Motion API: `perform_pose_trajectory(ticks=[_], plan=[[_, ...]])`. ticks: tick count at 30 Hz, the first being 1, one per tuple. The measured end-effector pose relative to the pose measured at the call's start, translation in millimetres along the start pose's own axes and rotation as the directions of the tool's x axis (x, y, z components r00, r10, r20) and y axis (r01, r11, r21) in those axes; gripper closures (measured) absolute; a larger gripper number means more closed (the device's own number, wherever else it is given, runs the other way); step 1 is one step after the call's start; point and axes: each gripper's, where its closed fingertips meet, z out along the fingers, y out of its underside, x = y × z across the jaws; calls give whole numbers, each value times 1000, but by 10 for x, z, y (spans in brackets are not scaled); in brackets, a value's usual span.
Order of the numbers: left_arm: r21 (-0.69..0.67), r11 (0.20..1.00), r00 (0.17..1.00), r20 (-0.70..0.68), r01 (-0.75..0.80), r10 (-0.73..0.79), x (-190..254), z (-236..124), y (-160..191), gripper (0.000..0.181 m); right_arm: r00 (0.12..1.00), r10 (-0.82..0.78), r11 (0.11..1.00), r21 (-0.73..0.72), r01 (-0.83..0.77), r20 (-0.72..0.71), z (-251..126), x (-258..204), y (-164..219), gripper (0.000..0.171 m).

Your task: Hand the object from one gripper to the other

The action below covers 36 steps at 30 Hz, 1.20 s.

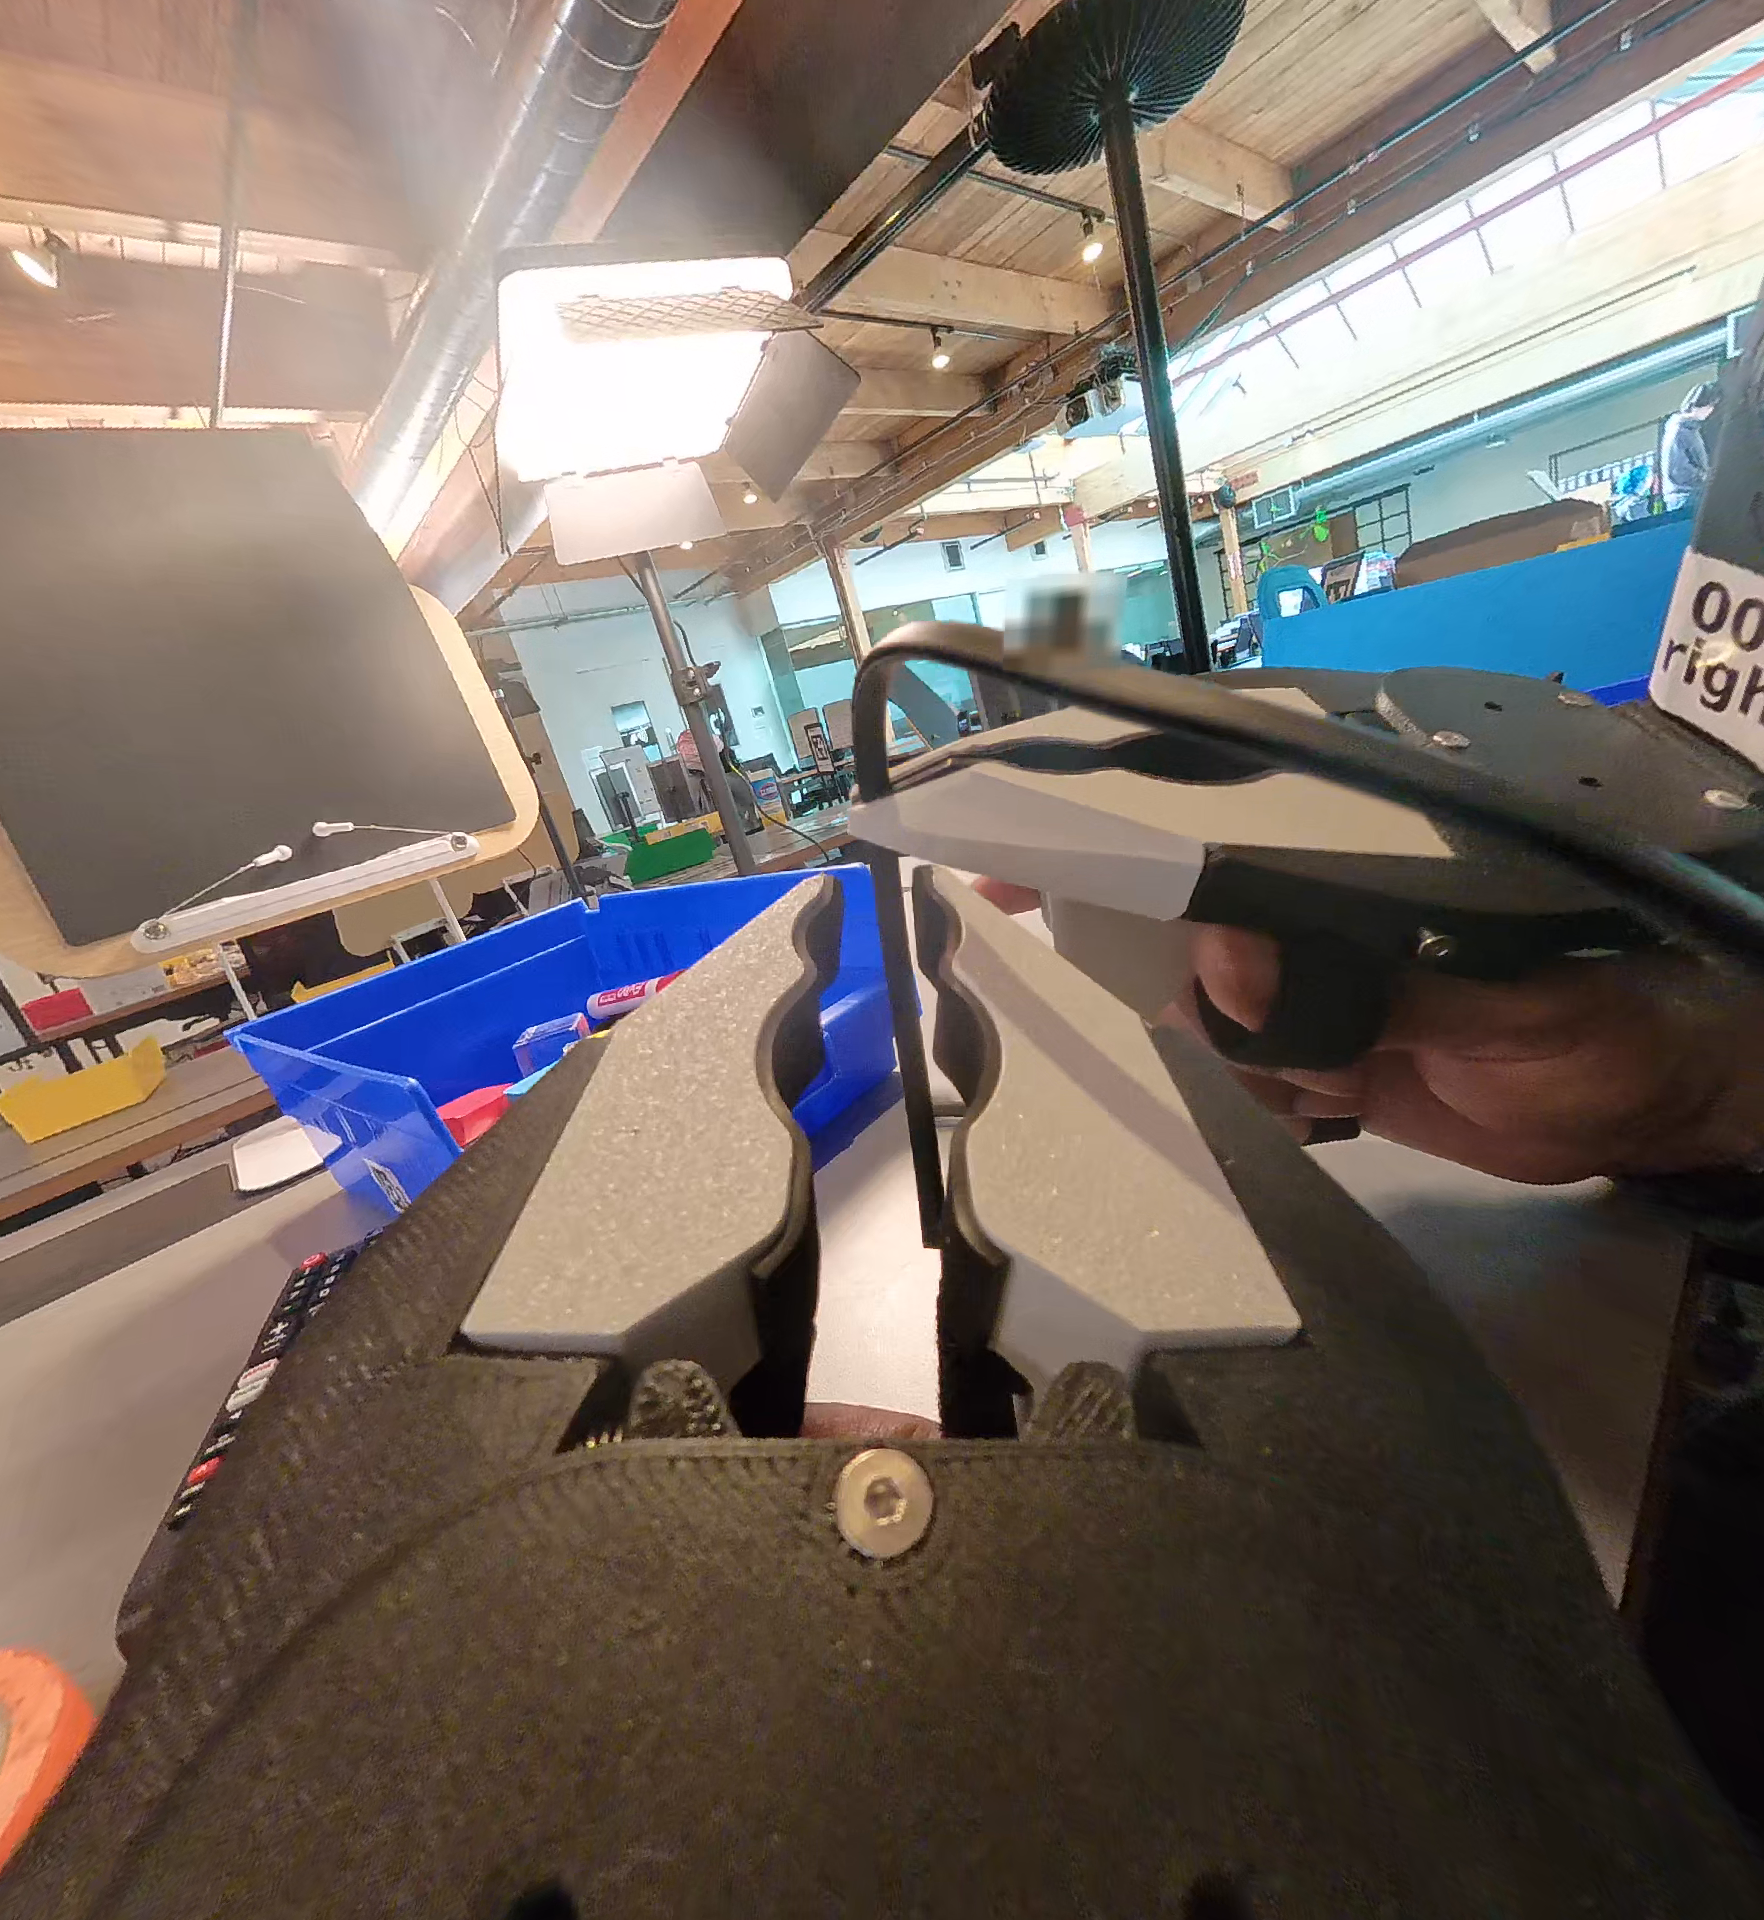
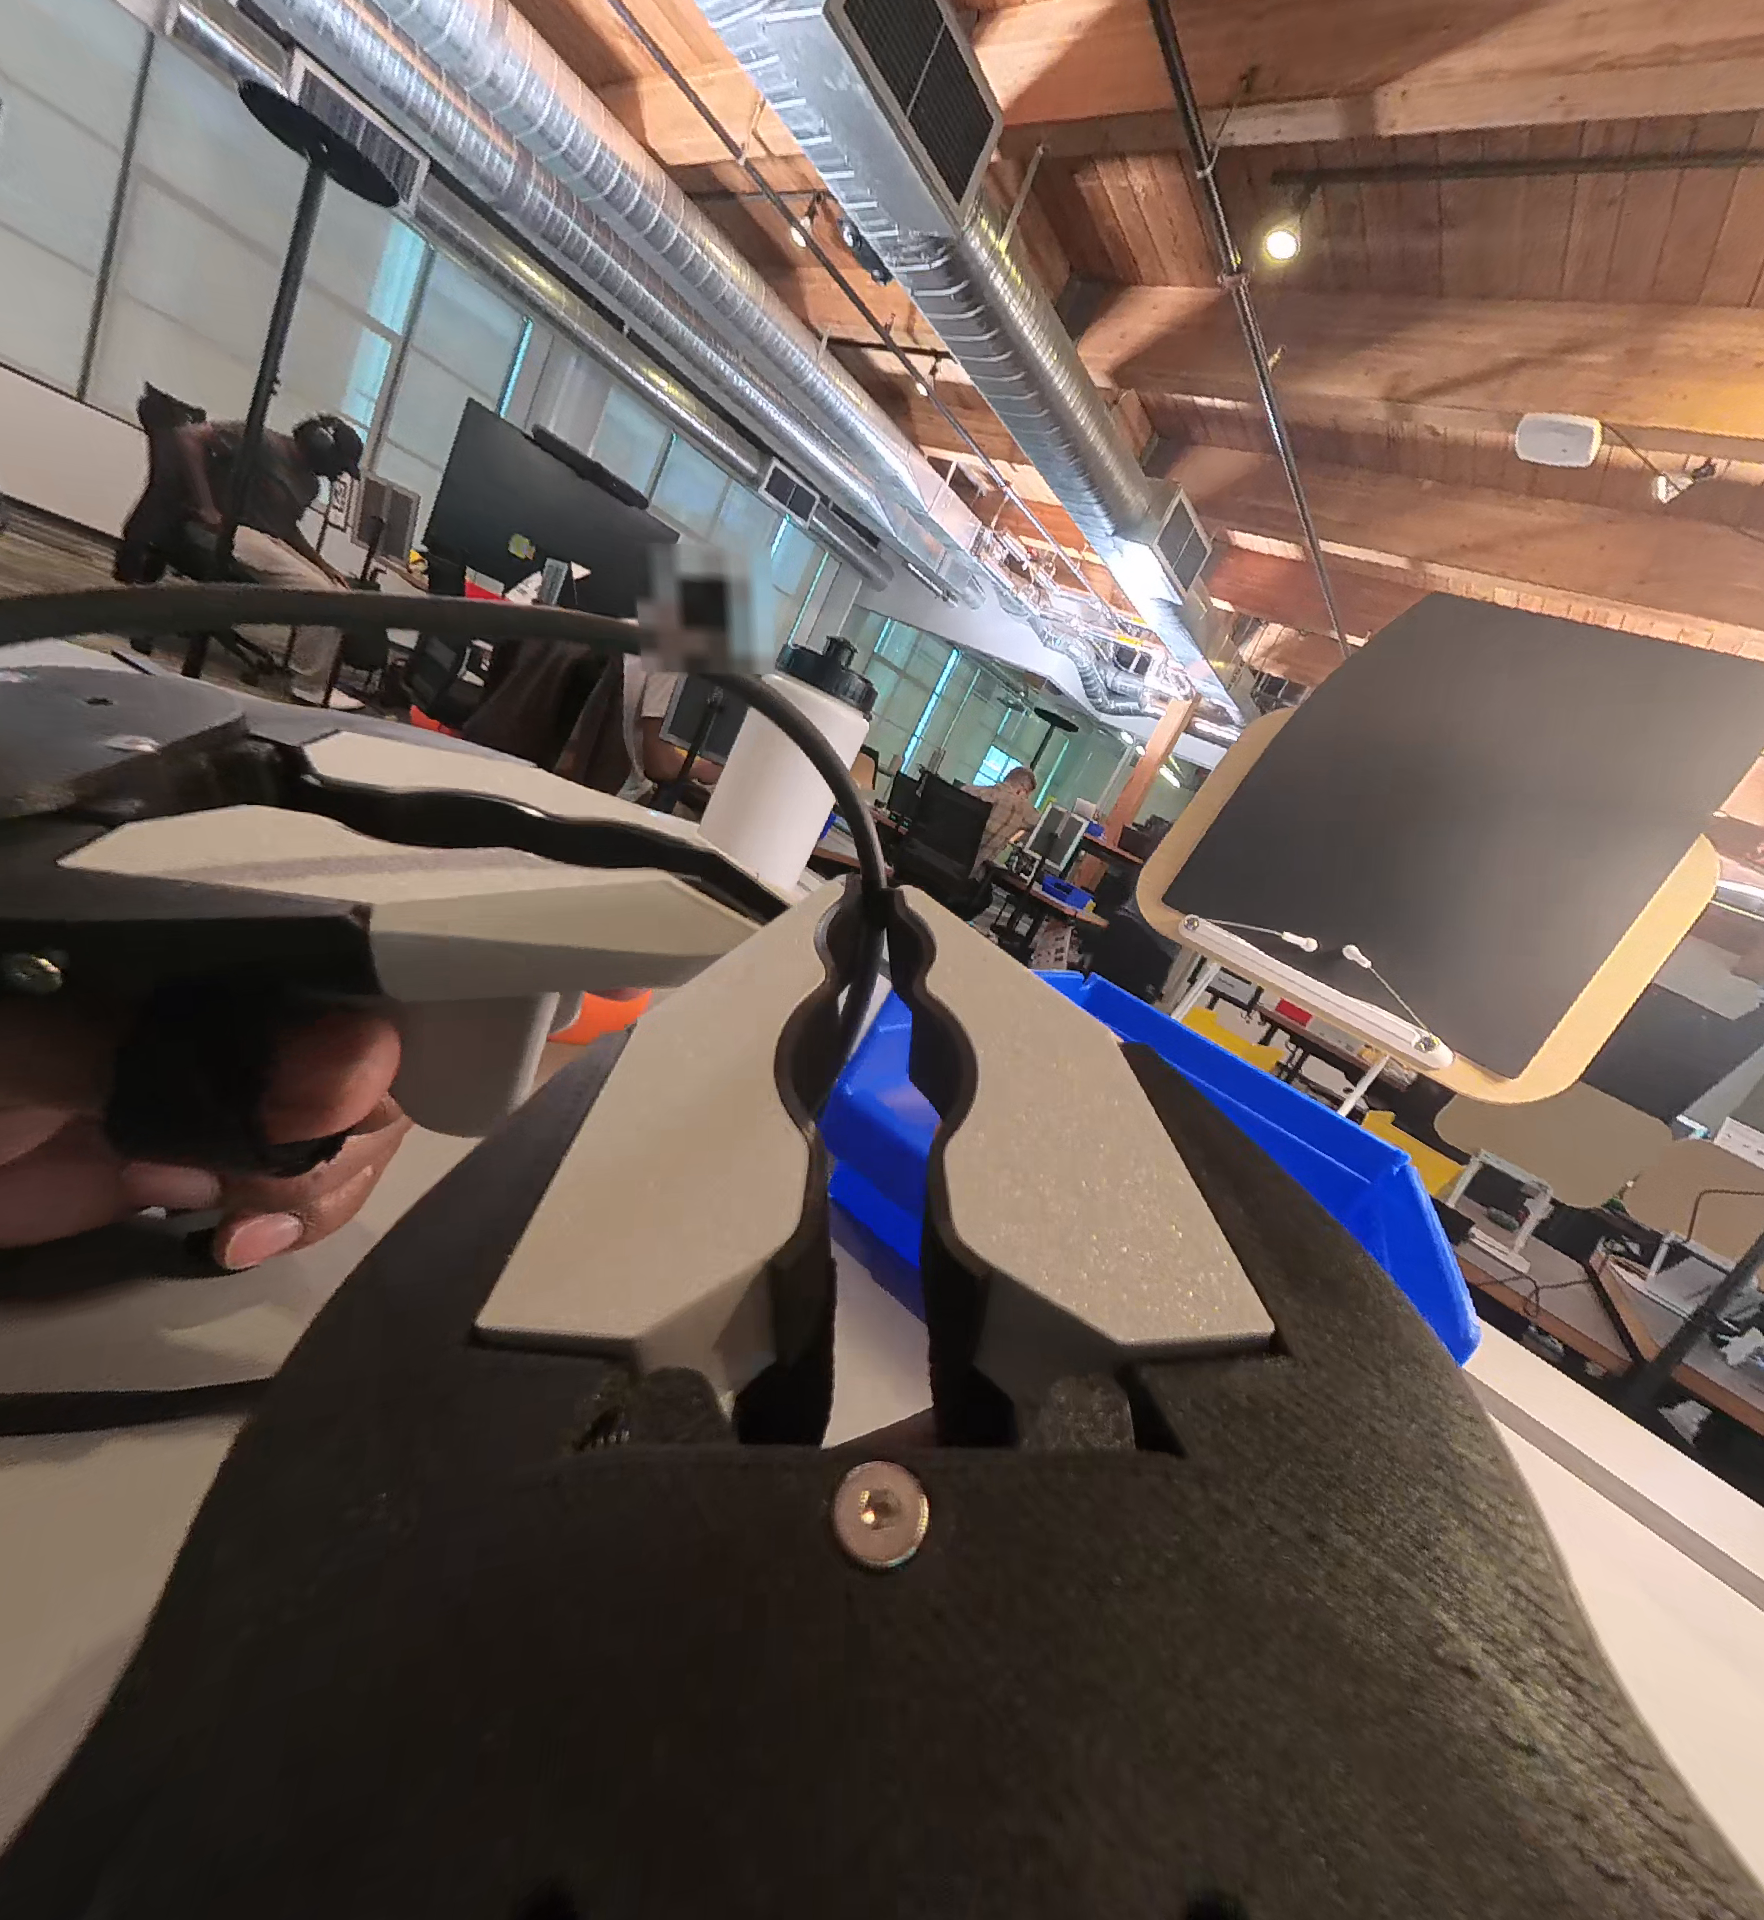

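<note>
Grey table, black cable in right gripper jaws

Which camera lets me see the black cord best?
The left wrist view. There the black cord bends over and hangs straight down to its loose end, between the open left tongs. The right wrist view shows only a short curved piece, pinched at the tips of the right tongs.
</note>
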Motion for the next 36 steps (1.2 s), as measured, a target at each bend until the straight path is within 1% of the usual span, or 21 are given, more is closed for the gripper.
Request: perform_pose_trajectory(ticks=[11, 14, 21, 27, 30, 36], plan=[[1, 1000, 1000, -2, -7, 7, 10, 2, -1, 168, 998, -21, 997, 75, 16, 67, -35, -165, -137, 167], [4, 1000, 1000, -6, -5, 5, 14, -3, -6, 175, 996, -43, 997, 75, 37, 73, -23, -220, -138, 167], [-2, 1000, 1000, 4, 22, -22, -31, -10, -3, 176, 996, -66, 996, 71, 62, 67, -25, -232, -129, 165], [49, 989, 989, 44, 141, -143, -209, -64, -61, 175, 994, -88, 996, 34, 86, 57, -4, -228, -65, 163], [76, 979, 981, 30, 191, -194, -231, -83, -92, 175, 994, -97, 995, 12, 97, 57, 12, -230, -24, 162], [86, 975, 979, -6, 205, -206, -181, -87, -115, 175, 991, -123, 990, -59, 126, 58, 53, -238, 107, 162]])
